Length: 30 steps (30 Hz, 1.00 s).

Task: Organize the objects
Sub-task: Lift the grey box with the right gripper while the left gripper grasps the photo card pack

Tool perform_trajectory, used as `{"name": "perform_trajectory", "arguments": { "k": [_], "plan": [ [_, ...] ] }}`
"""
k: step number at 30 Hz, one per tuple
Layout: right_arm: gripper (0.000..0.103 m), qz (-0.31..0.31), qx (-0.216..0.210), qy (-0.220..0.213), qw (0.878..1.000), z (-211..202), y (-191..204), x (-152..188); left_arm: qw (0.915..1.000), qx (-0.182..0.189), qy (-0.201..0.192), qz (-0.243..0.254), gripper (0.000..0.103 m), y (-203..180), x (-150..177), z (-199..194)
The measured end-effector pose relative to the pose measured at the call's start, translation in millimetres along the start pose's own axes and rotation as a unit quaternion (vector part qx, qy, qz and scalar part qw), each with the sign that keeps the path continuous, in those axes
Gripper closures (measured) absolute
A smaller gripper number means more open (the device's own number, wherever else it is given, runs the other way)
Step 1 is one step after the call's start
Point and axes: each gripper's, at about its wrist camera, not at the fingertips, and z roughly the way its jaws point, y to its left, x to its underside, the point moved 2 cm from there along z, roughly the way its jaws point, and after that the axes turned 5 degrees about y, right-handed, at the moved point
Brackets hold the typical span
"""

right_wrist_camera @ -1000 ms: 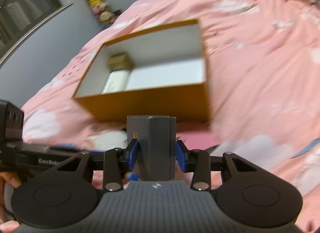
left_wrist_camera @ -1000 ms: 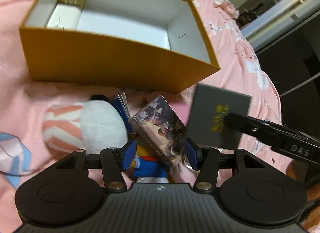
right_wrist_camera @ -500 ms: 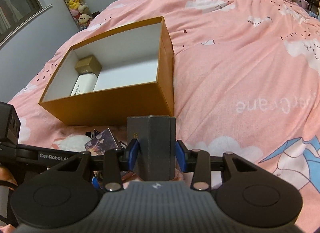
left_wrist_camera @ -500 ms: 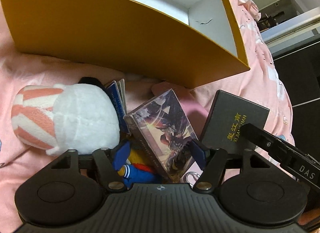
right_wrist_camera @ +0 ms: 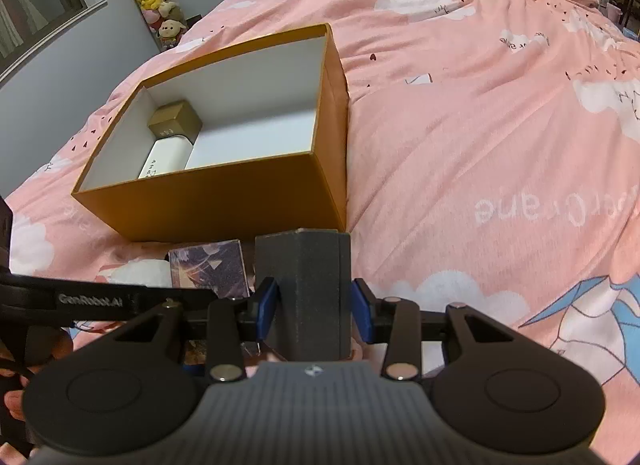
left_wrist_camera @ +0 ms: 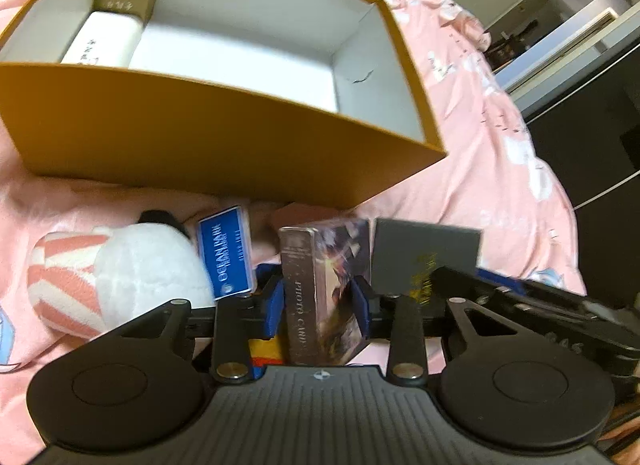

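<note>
Left tongs (left_wrist_camera: 318,307): closed on the photo card box (left_wrist_camera: 320,297), blue pads pressed against both of its long sides; box held upright.
Right tongs (right_wrist_camera: 314,311): closed on the dark grey box (right_wrist_camera: 304,293), pads on its two side faces; box upright.
Dark grey box, left view (left_wrist_camera: 424,255): just right of the photo card box, gold lettering on its face.
Orange box (right_wrist_camera: 224,201): open-topped, white inside, on the pink bedspread (right_wrist_camera: 480,145), beyond both held items.
Orange box contents: gold box (right_wrist_camera: 174,123) in the far left corner; white box (right_wrist_camera: 166,157) directly in front of it, touching.
Near left of the orange box: striped plush toy (left_wrist_camera: 116,277) on the bedspread, blue card (left_wrist_camera: 228,257) leaning against its right side.
</note>
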Motion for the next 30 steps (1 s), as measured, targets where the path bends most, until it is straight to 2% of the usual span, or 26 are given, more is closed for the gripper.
{"name": "perform_trajectory", "arguments": {
  "k": [6, 8, 11, 14, 19, 22, 30],
  "plan": [
    [0.061, 0.008, 0.0, 0.004, 1.0, 3, -3, 1, 0.9998, 0.015, 0.004, -0.015, 0.064, 1, -2, 7],
    [0.061, 0.013, 0.001, 0.004, 1.0, 4, -5, 2, 0.9989, 0.033, 0.01, -0.032, 0.066, 6, -4, 8],
    [0.061, 0.015, 0.002, 0.004, 1.0, 4, -6, 2, 0.9934, 0.082, 0.025, -0.075, 0.07, 18, -4, 11],
    [0.061, 0.011, 0.005, 0.004, 1.0, 5, -5, 2, 0.9968, 0.056, 0.018, -0.053, 0.071, 10, -2, 15],
    [0.061, 0.018, 0.004, 0.004, 1.0, 4, -6, 1, 0.9979, 0.048, -0.004, -0.044, 0.077, 8, -1, 4],
    [0.061, 0.015, 0.0, 0.0, 1.0, 1, -4, 1, 0.9991, 0.029, -0.022, -0.024, 0.078, 3, -2, -6],
    [0.061, -0.012, 0.0, -0.017, 1.0, -14, 10, -10, 0.9968, 0.026, -0.075, -0.008, 0.078, 5, -4, -47]
  ]
}}
